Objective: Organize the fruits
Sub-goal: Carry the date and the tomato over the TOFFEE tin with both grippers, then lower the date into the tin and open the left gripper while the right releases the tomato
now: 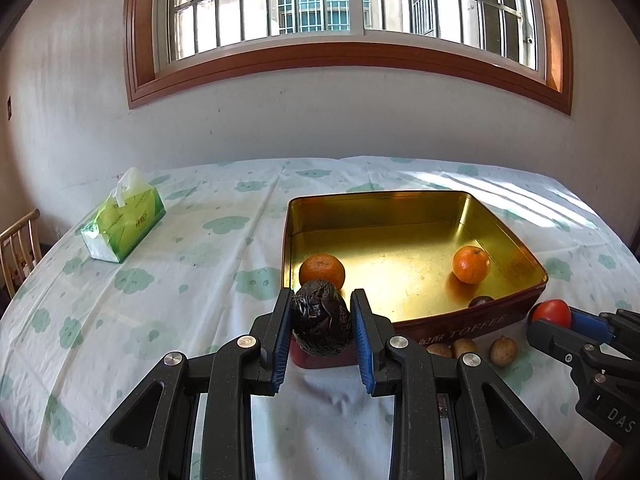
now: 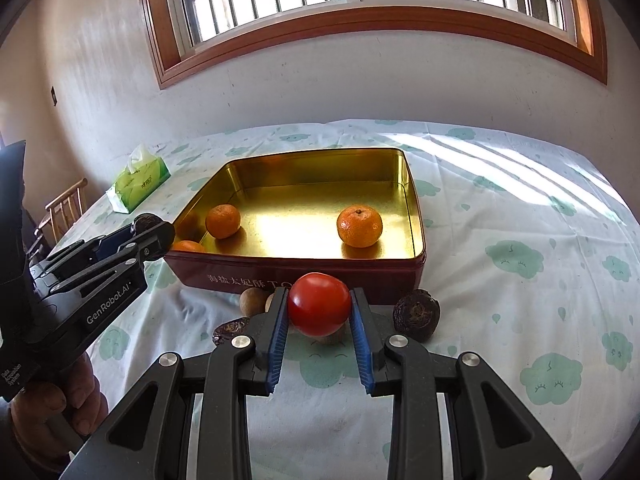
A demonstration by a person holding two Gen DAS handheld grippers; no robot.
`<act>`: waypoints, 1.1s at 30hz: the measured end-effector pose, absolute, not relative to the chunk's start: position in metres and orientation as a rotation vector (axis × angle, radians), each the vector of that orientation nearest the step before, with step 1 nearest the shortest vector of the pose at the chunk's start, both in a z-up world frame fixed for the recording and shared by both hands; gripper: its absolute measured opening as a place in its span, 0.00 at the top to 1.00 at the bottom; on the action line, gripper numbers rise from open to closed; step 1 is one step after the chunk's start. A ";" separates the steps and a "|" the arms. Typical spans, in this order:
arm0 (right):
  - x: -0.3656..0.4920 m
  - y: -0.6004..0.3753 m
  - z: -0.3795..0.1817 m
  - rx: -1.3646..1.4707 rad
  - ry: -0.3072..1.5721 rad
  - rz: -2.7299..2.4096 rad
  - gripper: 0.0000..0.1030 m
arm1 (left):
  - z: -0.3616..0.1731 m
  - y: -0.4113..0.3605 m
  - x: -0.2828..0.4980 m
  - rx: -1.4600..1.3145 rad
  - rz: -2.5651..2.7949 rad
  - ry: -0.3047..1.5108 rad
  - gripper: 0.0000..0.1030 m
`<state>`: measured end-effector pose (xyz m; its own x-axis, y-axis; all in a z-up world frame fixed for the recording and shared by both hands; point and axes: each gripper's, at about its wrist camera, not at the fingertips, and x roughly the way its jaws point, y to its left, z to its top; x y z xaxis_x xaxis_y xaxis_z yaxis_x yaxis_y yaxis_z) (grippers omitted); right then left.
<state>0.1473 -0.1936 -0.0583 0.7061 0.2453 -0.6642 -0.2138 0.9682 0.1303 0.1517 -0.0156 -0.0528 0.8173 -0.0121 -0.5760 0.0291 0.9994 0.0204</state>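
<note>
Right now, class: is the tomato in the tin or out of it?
Out. The tomato is clamped in the right gripper, in front of the tin.

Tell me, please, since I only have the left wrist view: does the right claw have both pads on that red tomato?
Observer: Yes, the right claw is shut on the tomato, with a pad on each side.
Operator: Is any fruit lying beyond it that I cannot see?
Observer: A dark wrinkled fruit sits on the cloth by the tin's near right corner.
Operator: Is anything else hidden from me?
Observer: A small dark shrivelled fruit lies on the cloth just left of the right claw.
</note>
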 end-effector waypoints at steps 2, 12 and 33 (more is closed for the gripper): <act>0.149 -0.193 -0.057 0.044 0.742 0.255 0.73 | -0.051 -0.015 0.154 0.030 -0.021 0.611 0.71; 0.159 -0.193 -0.049 0.043 0.722 0.253 0.73 | -0.047 -0.015 0.167 0.025 -0.017 0.603 0.71; 0.186 -0.187 -0.047 0.029 0.715 0.269 0.73 | -0.042 -0.015 0.201 0.025 -0.012 0.595 0.71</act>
